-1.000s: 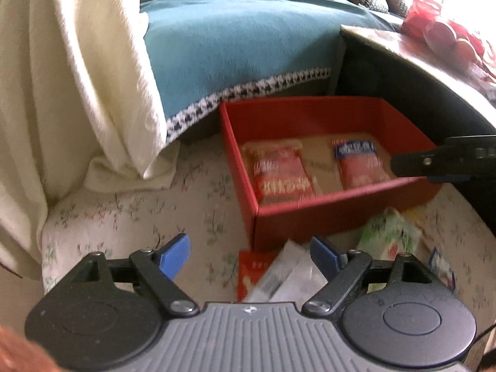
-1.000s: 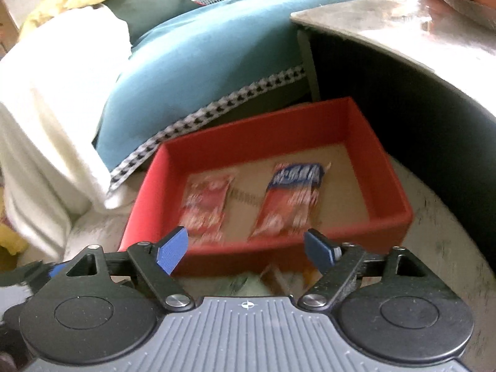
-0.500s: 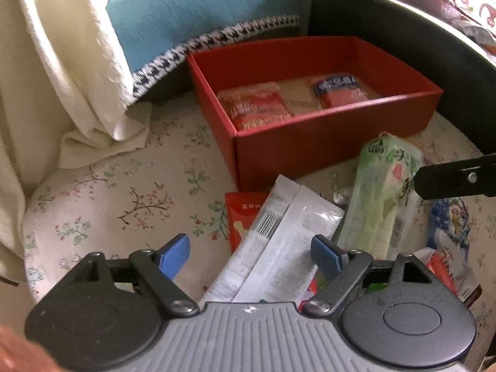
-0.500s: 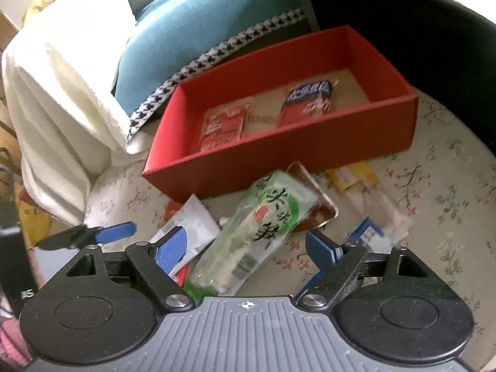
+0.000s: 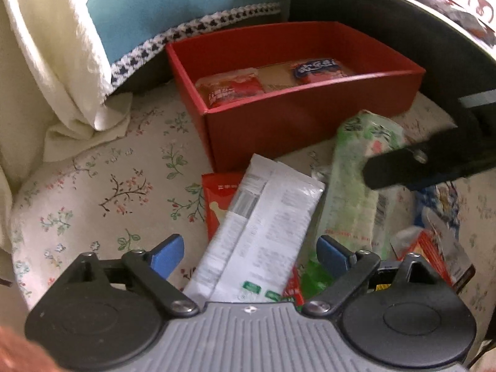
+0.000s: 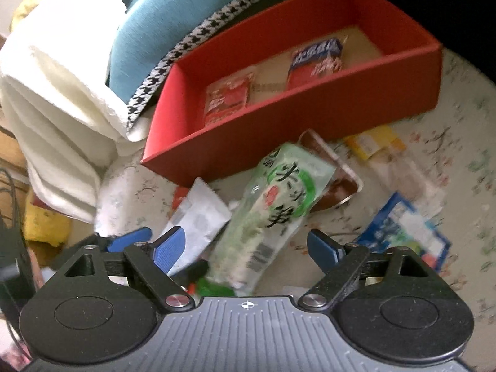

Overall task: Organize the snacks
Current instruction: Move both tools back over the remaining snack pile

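1. Red box [image 5: 310, 117] sits at twelve o'clock, two packets inside.
2. Left hand-held gripper [image 5: 251, 252] tilts downward, jaws just widened, straddling white packet [image 5: 263, 217] untouched.
3. Right hand-held gripper [image 6: 246, 248] tilts downward, spread above green packet [image 6: 272, 207].

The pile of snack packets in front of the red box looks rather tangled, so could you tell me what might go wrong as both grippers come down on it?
1. The white packet overlaps a red packet, so the open left gripper, whose jaws have just been opening, might pinch both.
2. The open right gripper frames the green packet, close beside the white one; the grippers could collide.
3. The green packet lies on a brown packet and may drag it along.
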`<state>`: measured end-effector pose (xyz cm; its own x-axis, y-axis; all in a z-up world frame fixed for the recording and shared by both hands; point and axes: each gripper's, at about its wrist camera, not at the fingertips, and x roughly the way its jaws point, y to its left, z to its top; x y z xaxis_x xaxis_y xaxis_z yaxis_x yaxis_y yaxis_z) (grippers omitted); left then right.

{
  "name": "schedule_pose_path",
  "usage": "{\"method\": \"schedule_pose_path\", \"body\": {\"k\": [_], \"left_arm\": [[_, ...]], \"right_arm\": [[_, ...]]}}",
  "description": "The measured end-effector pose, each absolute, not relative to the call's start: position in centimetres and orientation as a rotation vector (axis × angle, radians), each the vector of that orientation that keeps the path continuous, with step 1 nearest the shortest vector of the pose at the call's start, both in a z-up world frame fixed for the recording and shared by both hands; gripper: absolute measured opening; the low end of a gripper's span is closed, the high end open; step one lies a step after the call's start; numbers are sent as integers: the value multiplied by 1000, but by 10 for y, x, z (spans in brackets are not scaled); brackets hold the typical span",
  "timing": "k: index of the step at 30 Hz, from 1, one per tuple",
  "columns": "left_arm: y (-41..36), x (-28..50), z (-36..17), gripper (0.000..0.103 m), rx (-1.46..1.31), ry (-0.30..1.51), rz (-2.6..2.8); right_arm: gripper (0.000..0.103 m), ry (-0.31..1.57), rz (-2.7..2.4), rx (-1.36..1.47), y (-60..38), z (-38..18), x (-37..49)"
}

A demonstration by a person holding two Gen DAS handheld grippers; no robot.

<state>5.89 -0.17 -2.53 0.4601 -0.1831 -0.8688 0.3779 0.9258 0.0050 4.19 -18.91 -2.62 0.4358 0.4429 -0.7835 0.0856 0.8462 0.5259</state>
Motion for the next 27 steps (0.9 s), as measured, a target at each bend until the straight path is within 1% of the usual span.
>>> {"method": "schedule_pose_path", "body": {"k": [3,6,13,14,16,22,25,26,27], "left_arm": [[-5,49,-21,88,230,1036,-358],[-10,37,-20,88,237,1042,-372],[-23,11,-10,87,205,1060,-514],[-23,10,-10,87,203,1059,-518],[-20,13,-12,87,181,1071,-509],[-6,27,-17,87,103,1121,-436],[-2,26,-14,87,96,1116,-415],[-1,26,-13,87,95,1114,-412],[1,25,-11,87,92,1110,-411]], "right_arm": [[90,1135,244,578,-184,-33,46],[91,1138,235,550,-173,-36,50],[91,1122,186,325,-150,-42,57],[93,1116,195,292,-147,-42,56],[102,1104,203,294,-147,-42,53],[103,1085,188,344,-155,-46,46],[103,1088,211,294,-150,-46,44],[97,1086,202,266,-147,-46,42],[83,1084,175,220,-141,-44,42]]}}
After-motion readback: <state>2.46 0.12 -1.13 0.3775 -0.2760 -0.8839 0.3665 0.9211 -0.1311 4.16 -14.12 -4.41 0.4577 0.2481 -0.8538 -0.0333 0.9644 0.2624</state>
